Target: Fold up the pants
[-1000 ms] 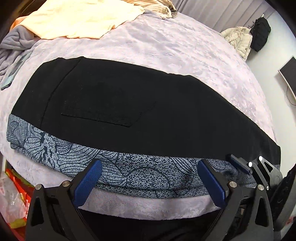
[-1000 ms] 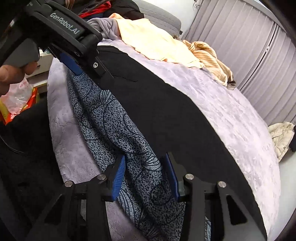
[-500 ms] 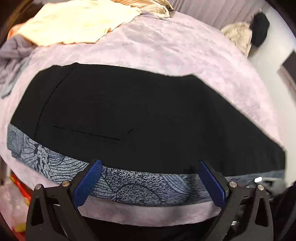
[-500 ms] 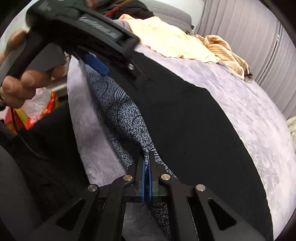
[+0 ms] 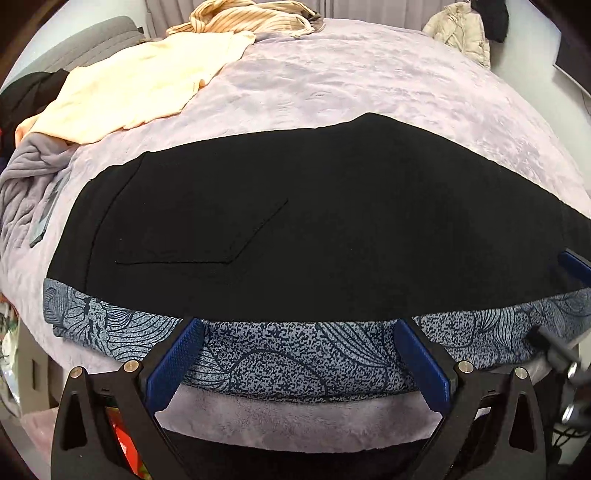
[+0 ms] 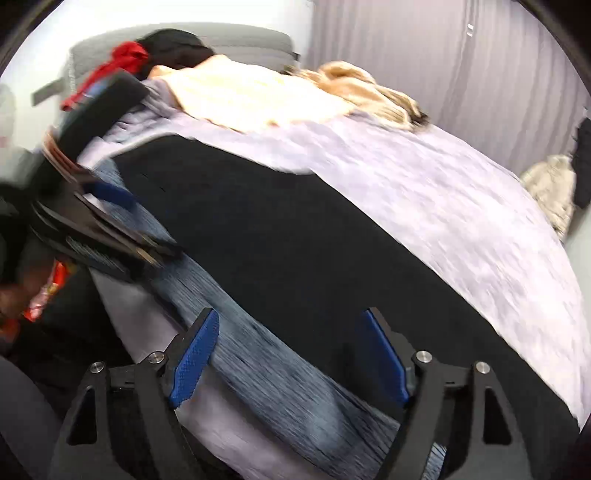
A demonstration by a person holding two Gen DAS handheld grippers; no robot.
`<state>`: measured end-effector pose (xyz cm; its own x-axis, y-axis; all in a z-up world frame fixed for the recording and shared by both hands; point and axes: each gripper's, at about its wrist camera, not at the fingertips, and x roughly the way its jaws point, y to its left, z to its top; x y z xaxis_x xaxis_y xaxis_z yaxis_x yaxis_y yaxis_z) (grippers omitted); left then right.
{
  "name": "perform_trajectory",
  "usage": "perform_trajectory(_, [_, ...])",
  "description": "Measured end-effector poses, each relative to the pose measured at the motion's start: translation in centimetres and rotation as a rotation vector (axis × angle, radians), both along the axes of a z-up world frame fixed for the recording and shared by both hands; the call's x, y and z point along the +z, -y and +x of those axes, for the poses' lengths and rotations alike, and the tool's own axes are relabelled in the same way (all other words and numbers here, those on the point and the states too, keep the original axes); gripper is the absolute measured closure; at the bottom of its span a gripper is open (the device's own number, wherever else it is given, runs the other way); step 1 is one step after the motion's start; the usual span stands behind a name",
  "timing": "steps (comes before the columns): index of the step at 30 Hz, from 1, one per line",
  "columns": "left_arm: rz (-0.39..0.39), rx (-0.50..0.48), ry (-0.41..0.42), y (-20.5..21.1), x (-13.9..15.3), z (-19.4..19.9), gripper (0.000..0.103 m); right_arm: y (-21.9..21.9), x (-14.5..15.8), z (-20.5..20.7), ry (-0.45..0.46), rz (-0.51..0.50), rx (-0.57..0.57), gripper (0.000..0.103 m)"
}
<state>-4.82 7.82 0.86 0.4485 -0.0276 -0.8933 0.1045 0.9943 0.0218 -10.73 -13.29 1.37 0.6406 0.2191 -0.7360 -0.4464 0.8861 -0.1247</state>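
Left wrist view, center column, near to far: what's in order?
Left gripper → bare bed edge → patterned blue fabric → black pants → lilac bed cover → striped garment.

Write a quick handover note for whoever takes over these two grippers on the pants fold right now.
Left gripper: open, empty, over the patterned strip at the near bed edge.
Right gripper: jaws opening, nothing pinched, over the same strip further along.
Pants: black, flat lengthwise on the lilac bedspread, patterned layer showing along the near edge.
Done: laid out long and narrow.
Left: fold across the length.
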Motion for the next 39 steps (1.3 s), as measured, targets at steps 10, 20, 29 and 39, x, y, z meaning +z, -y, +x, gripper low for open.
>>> perform_trajectory(10, [0.04, -0.021, -0.031, 1.1, 0.1, 1.4, 0.0, 21.0, -0.6, -5.1, 0.057, -0.154, -0.497, 0.008])
perform_trajectory(20, [0.054, -0.045, -0.033, 4.2, 0.1, 3.3, 0.0, 34.3, 1.8, -6.0, 0.085, 0.233, -0.876, 0.059])
perform_trajectory(29, [0.035, -0.012, -0.037, 3.8, 0.2, 5.7, 0.0, 35.8, 2.5, -4.1, 0.116, 0.21, -0.812, 0.091])
perform_trajectory(39, [0.092, 0.064, -0.007, 2.4, 0.4, 5.9, 0.0, 30.0, 5.5, -5.2, 0.24, 0.001, -0.862, 0.024])
